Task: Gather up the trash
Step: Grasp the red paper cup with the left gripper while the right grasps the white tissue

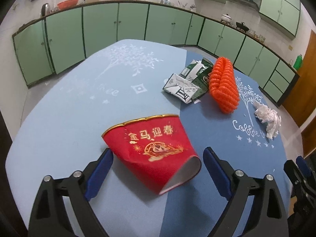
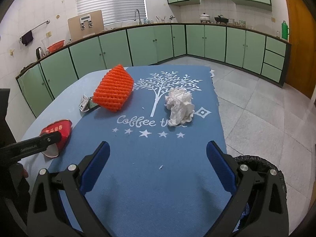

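A flattened red paper cup (image 1: 152, 148) with gold print lies on the blue tablecloth (image 1: 79, 106), its base between the fingers of my left gripper (image 1: 158, 158), which stands open around it without squeezing. Farther back lie a crushed green-and-white carton (image 1: 187, 83), an orange foam net (image 1: 223, 85) and a crumpled white tissue (image 1: 267, 117). My right gripper (image 2: 158, 152) hovers open over the darker cloth, nothing between its fingers; the tissue (image 2: 179, 106) sits ahead of it, the foam net (image 2: 114, 90) to the left, the red cup (image 2: 57, 136) far left beside the left gripper's finger.
A bin lined with a black bag (image 2: 260, 167) stands below the table's right edge, beside my right gripper. Green kitchen cabinets (image 2: 150, 43) run along the walls beyond a tiled floor (image 2: 256, 106). Small paper scraps (image 2: 161, 166) dot the cloth.
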The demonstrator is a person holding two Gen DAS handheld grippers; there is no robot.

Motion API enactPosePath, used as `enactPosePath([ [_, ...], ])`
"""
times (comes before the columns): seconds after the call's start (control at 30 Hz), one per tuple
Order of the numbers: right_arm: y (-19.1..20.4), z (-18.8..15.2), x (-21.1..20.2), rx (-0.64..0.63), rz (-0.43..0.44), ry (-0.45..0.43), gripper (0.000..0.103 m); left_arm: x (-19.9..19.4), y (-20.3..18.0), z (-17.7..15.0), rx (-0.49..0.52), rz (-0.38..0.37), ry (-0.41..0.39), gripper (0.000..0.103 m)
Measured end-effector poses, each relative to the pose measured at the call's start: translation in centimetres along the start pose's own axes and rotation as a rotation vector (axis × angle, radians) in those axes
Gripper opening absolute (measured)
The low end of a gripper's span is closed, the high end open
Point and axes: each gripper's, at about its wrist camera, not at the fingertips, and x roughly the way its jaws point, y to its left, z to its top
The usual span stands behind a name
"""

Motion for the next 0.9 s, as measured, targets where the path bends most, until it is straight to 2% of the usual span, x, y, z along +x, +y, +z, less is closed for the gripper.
enactPosePath([
  [0.4, 0.1, -0.1, 0.6, -0.007, -0.003, 0.010, 0.095, 1.3, -1.9, 0.6, 0.080, 0.016, 0.018, 0.090],
  [0.47, 0.0, -0.2, 0.6, -0.005, -0.004, 0.011, 0.095, 1.7, -1.8, 0.7, 0.083, 0.003, 0.025, 0.084],
  [0.5, -0.1, -0.2, 0.6, -0.003, -0.004, 0.012, 0.095, 1.9, -1.7, 0.8, 0.079, -0.010, 0.035, 0.075],
  [0.53, -0.2, -0.2, 0.6, -0.002, -0.005, 0.012, 0.095, 2.3, -1.5, 0.8, 0.072, -0.024, 0.053, 0.070],
  [0.9, -0.4, 0.0, 0.5, 0.001, -0.009, -0.003, 0.095, 1.5, -1.4, 0.9, 0.064, -0.114, 0.033, 0.052],
])
